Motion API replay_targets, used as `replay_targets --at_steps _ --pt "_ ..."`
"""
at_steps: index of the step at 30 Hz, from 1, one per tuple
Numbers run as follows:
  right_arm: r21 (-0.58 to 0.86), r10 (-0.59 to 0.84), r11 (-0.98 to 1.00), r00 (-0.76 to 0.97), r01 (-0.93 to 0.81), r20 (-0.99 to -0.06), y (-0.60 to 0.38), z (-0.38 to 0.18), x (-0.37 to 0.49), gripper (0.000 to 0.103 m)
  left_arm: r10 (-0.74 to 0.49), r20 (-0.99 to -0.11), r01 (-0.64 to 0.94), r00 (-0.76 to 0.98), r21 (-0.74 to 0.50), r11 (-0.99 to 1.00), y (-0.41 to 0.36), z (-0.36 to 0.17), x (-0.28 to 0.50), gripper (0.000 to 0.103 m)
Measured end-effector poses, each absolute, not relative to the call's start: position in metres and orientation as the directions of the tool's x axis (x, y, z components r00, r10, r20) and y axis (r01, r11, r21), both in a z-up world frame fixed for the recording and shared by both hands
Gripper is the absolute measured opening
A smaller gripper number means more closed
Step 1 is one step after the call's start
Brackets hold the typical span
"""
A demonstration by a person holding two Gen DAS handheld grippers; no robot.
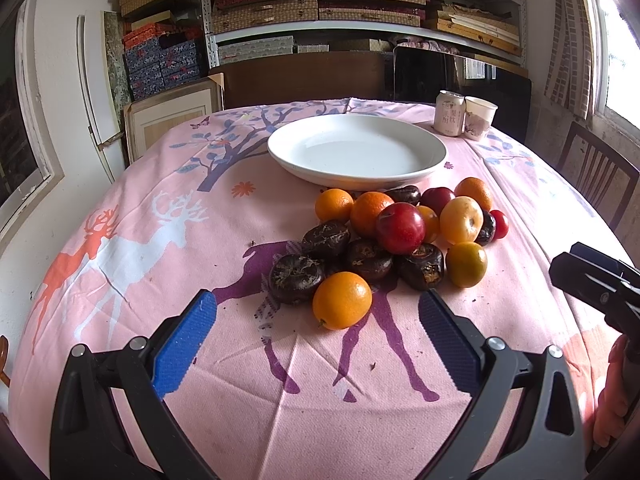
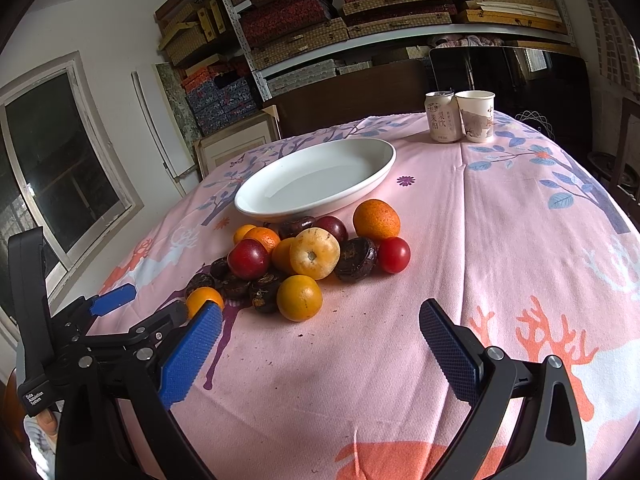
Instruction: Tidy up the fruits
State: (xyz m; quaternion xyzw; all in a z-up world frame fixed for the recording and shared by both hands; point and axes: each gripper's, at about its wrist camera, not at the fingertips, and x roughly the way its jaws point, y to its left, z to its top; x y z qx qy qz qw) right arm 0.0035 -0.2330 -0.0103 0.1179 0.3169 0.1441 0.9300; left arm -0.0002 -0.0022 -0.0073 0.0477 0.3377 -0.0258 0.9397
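On the pink deer-print bench (image 1: 160, 272), both hand-held grippers, left (image 1: 318, 326) and right (image 2: 320, 334), gape empty; nudging the round mixed fruit pile (image 1: 396, 240) at frame centre could roll pieces away from the white oval plate (image 1: 356, 152).

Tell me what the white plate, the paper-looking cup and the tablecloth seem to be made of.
White plate: likely glazed ceramic, glossy with soft reflections. Cup: probably paper, with a matte printed wall and a thin rolled rim. Tablecloth: woven printed fabric, matte, with creases and fold lines.

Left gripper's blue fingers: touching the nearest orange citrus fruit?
Apart. The left wrist view shows pink tablecloth between the open left gripper and the orange citrus fruit.
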Motion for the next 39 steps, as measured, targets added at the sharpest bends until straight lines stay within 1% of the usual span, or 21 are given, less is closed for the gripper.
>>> replay_targets --at_steps 7,13,22,28,31,34,37,39 --pt "0.311 0.343 0.93 0.758 -0.194 -0.555 -0.234 -0.01 0.003 0.1 -0.021 -0.648 0.085 0.761 0.068 0.994 -0.004 -0.012 0.002 0.099" --pt "0.315 0.345 0.93 0.756 -0.192 -0.557 -0.232 -0.012 0.002 0.1 -0.045 -0.685 0.096 0.728 0.036 0.995 0.0 -0.016 0.007 0.099" --pt "0.327 0.351 0.926 0.747 -0.187 -0.565 -0.238 -0.012 0.005 0.1 -0.1 -0.793 0.102 0.602 -0.048 0.994 0.016 -0.035 0.025 0.099" --pt "0.351 0.378 0.915 0.723 -0.198 -0.579 -0.239 -0.017 0.008 0.1 -0.085 -0.847 0.137 0.525 -0.014 0.99 0.011 -0.049 0.033 0.099" --pt "0.348 0.381 0.915 0.718 -0.203 -0.582 -0.238 -0.018 0.008 0.1 -0.064 -0.847 0.155 0.528 0.022 0.988 0.007 -0.051 0.033 0.099" --pt "0.356 0.386 0.913 0.71 -0.201 -0.589 -0.239 -0.02 0.009 0.1 -0.088 -0.846 0.187 0.525 0.014 0.982 0.009 -0.051 0.036 0.099" --pt "0.399 0.451 0.885 0.661 -0.242 -0.6 -0.237 -0.026 0.014 0.1 -0.088 -0.847 0.194 0.524 0.018 0.981 0.008 -0.051 0.036 0.099" --pt "0.379 0.446 0.891 0.647 -0.251 -0.619 -0.232 -0.027 0.015 0.1 -0.082 -0.848 0.189 0.524 0.022 0.982 0.007 -0.051 0.036 0.099"
